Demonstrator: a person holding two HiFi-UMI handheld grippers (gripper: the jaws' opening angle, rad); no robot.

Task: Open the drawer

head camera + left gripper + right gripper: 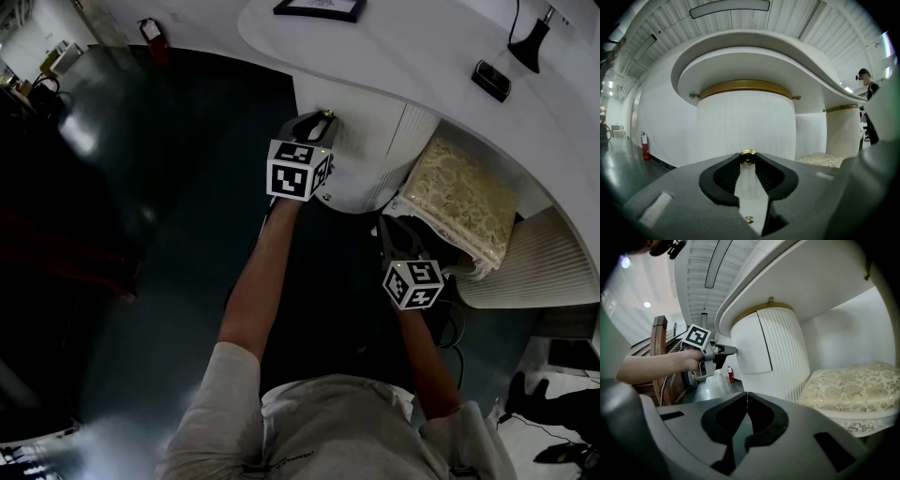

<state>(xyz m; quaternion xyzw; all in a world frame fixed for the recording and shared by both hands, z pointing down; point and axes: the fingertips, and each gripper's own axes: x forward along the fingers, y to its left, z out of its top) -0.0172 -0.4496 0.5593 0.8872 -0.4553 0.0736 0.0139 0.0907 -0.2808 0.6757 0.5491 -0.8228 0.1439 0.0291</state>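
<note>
Left tool (pixel 747 159): clenched on the knob (pixel 747 153) at its very tips, pointing nearly level.
Knob: small and brass, on the drawer (pixel 752 345) front; we judged it a slim hold.
Drawer: curved white panel in the ribbed cabinet (pixel 785 357) under the table (pixel 403 47); we could not tell whether it stood out at all.
Pull: we judged a straight, level draw along the tool's own line best, with a firm grip so the tips would not slip.
Right tool (pixel 746 395): closed on nothing, apart, near the cushion (pixel 853 385).

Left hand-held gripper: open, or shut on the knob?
Shut on the knob: in its own view the left hand-held gripper has its jaw tips against both sides of the brass knob.
</note>
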